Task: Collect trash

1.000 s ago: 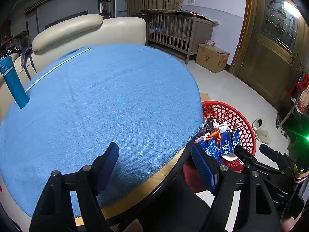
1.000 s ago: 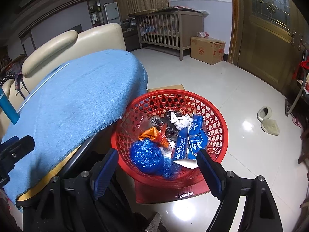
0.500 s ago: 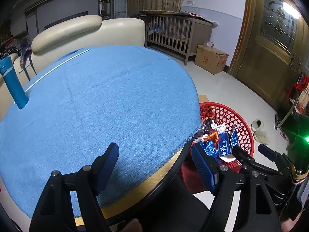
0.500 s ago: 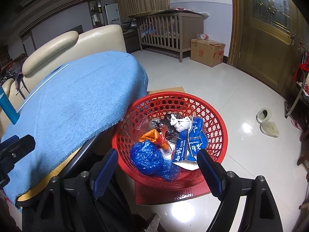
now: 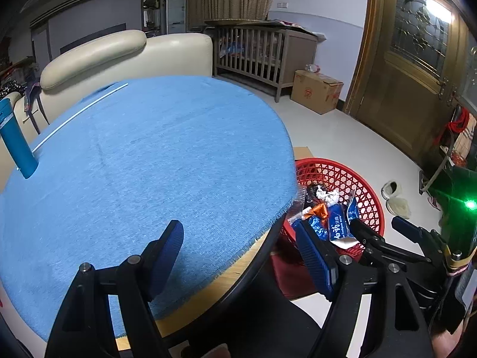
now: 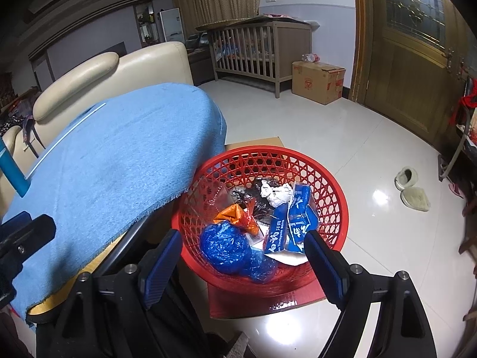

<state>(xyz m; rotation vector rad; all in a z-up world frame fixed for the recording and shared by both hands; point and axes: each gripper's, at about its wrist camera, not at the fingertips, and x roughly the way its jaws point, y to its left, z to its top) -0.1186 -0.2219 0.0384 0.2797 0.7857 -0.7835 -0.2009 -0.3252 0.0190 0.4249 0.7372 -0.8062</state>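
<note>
A red plastic basket [image 6: 334,191] stands on the floor beside the round table; it also shows in the left wrist view [image 5: 369,191]. In it lie a crumpled blue bag [image 6: 225,246], blue toothpaste boxes [image 6: 293,223], an orange wrapper [image 6: 238,214] and a white paper ball [image 6: 275,192]. My right gripper [image 6: 241,253] is open and empty above the basket's near side. My left gripper [image 5: 238,250] is open and empty over the table's near right edge. The blue tablecloth [image 5: 134,161] carries no trash that I can see.
A blue bottle [image 5: 16,144] stands at the table's far left, near a thin white stick [image 5: 80,113]. A cream sofa [image 5: 119,56] is behind the table. A wooden crib [image 6: 256,53], a cardboard box [image 6: 317,82], a wooden door [image 6: 414,59] and slippers [image 6: 413,188] surround the tiled floor.
Both grippers have drifted slightly back and up; the basket sits a little lower and farther in both views. Both stay open and empty.
</note>
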